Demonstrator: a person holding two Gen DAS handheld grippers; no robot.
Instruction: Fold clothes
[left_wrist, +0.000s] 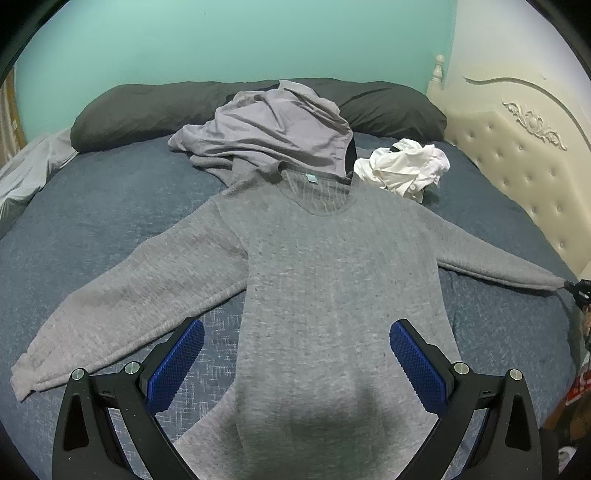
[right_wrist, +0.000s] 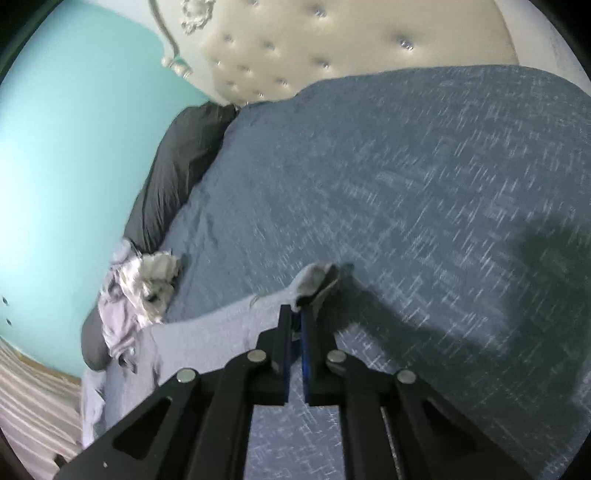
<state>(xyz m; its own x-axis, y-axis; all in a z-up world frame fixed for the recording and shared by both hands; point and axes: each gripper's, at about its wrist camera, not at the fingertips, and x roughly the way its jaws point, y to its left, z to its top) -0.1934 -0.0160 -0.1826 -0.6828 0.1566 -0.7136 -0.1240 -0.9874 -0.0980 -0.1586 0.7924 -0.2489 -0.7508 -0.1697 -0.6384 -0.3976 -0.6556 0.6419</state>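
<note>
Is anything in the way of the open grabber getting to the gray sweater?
Nothing visible. The left gripper hangs open right above the gray sweater, with no other clothes between them. The right gripper already pinches its sleeve cuff.

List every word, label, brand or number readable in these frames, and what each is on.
None can be read.
Small teal neck tag inside the collar of the grey sweater: too small to show any text.
Red packaging with white marks at the right edge, beside the bed: cut off and blurred, unreadable.
Right wrist view: no text visible.
</note>
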